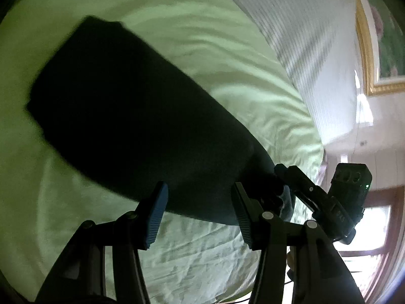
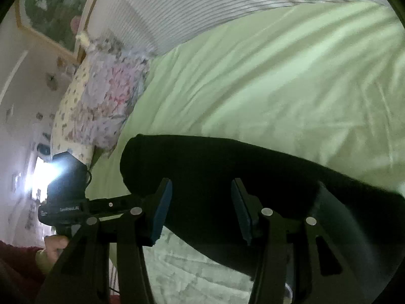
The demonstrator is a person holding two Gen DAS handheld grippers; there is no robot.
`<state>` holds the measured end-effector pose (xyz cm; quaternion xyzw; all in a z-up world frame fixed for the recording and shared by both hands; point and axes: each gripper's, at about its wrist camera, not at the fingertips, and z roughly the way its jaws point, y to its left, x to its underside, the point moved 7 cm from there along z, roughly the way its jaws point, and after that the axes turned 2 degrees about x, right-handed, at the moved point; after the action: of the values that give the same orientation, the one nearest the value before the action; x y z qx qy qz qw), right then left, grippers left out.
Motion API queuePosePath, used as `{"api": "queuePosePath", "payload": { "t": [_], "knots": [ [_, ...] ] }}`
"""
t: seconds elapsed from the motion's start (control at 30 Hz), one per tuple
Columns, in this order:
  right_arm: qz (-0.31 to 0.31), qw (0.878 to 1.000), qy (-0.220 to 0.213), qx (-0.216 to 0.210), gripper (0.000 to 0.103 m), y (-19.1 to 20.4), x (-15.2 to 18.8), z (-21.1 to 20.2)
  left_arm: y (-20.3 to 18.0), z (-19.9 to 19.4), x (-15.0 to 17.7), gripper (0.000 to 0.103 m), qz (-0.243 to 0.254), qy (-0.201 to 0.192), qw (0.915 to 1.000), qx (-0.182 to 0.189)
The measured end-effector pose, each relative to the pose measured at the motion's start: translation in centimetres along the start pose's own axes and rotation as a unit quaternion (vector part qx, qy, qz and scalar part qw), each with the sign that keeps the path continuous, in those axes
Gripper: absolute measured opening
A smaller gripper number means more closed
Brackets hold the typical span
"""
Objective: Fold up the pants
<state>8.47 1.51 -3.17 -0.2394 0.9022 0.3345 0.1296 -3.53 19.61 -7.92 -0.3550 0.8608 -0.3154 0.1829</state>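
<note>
While spread wide with nothing between the blue pads, left claw (image 1: 200, 212) hovered at the lower centre of its frame, just over the near edge of the dark pants (image 1: 131, 116). Pants stretched from that lower centre up to the upper left, lying as a long dark band across the pale green bed sheet (image 1: 227, 38). Narrow end of the cloth reached lower right, where the other tool's black body (image 1: 326, 202) met it; whether it pinched the fabric there, could not tell.

In the right wrist view, right claw (image 2: 201, 210) likewise stood spread, pads apart at the lower centre, with the pants (image 2: 227, 167) passing behind and between them, not gripped. Cloth ran from a rounded end at centre left across to the right edge of the frame, resting on the sheet (image 2: 278, 76). Floral pillow (image 2: 101, 96) lay at the upper left, beside a striped white cover (image 2: 202, 2). Left tool's black housing (image 2: 65, 192) showed at the left edge, near the rounded end of the cloth.
</note>
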Motion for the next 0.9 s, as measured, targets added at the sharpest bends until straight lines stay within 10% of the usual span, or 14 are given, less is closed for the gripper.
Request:
{"api": "queuePosePath", "payload": {
  "t": [0.9],
  "knots": [
    [-0.198, 0.968, 0.148, -0.032, 0.050, 8.7, -4.9, 12.9, 10.3, -3.4, -1.0, 0.063, -0.170, -0.076, 0.9824, -0.018]
  ]
}}
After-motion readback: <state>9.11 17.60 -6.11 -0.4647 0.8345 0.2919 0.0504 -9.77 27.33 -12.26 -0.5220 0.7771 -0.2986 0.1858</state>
